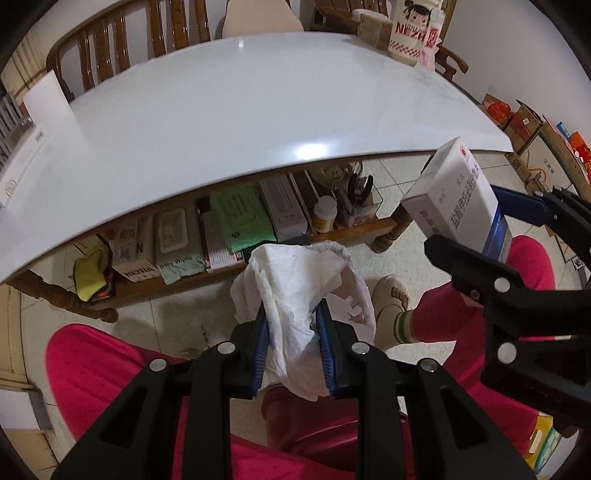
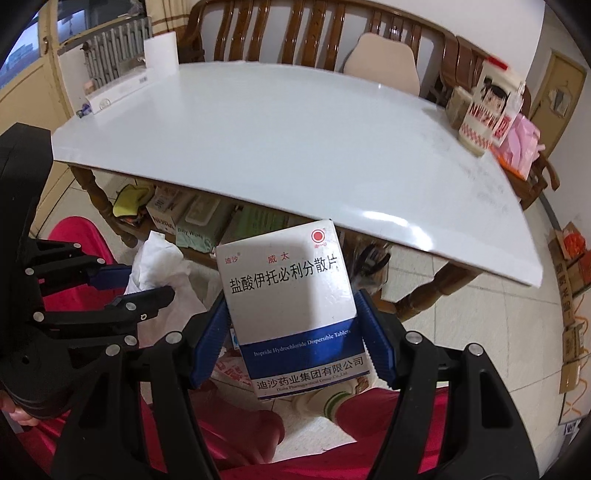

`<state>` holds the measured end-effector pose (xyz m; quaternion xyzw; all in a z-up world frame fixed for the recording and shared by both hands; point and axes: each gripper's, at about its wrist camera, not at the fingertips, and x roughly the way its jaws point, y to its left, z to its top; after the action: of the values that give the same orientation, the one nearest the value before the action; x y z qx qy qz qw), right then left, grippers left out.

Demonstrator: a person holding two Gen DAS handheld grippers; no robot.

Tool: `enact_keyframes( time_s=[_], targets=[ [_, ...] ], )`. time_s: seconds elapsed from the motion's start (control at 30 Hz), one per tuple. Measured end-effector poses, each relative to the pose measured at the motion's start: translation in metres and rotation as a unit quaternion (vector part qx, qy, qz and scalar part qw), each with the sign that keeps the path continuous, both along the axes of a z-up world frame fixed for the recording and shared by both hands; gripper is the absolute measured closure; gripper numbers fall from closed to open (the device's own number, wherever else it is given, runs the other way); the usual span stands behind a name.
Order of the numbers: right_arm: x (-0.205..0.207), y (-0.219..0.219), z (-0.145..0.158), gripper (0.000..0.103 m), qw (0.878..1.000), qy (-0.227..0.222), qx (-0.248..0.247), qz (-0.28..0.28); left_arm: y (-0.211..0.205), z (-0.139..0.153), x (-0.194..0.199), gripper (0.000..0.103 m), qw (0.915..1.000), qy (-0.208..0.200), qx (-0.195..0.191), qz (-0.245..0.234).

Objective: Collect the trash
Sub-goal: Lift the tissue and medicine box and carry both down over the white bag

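Observation:
A crumpled white tissue (image 1: 291,306) sits between the blue pads of my left gripper (image 1: 291,325), which is shut on it, below the table's near edge. My right gripper (image 2: 291,332) is shut on a white and blue medicine box (image 2: 291,295) with Chinese print. In the left wrist view that medicine box (image 1: 454,199) and the right gripper (image 1: 491,236) hang at the right. In the right wrist view the tissue (image 2: 159,258) and the left gripper (image 2: 122,288) show at the left. Both grippers point down over a person's red trouser legs (image 1: 110,362).
A white table (image 1: 221,129) fills the upper view, with a printed container (image 1: 410,33) at its far right corner. A wooden shelf (image 1: 332,236) under it holds wipes packs and boxes. Wooden chairs (image 2: 314,33) stand behind. Cardboard boxes (image 1: 532,129) line the right floor. A slippered foot (image 1: 391,295) rests on tiles.

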<state>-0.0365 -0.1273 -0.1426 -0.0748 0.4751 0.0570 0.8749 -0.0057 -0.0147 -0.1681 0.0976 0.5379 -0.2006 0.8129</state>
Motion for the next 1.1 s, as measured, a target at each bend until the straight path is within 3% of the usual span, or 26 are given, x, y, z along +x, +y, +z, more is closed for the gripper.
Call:
enact_keyframes(
  time_s=[0.3,0.6,0.83,1.1],
  targets=[
    [0.018,-0.001,-0.058,0.037,0.998,0.059,0.022,-0.020,-0.002,-0.044,0.009,0.078,0.9996,0.026,0.013,0.004],
    [0.043,-0.003,-0.114,0.037,0.994,0.100,0.011,-0.036,-0.008,-0.100,0.032,0.078,0.9965,0.073,0.039,0.013],
    [0.065,-0.013,-0.164,0.037,0.987,0.146,0.030,-0.065,-0.009,-0.155,0.054,0.078,0.9898,0.132,0.048,0.026],
    [0.083,-0.018,-0.212,0.037,0.978,0.192,0.020,-0.075,-0.007,-0.202,0.072,0.078,0.9809,0.181,0.060,0.037]
  ],
)
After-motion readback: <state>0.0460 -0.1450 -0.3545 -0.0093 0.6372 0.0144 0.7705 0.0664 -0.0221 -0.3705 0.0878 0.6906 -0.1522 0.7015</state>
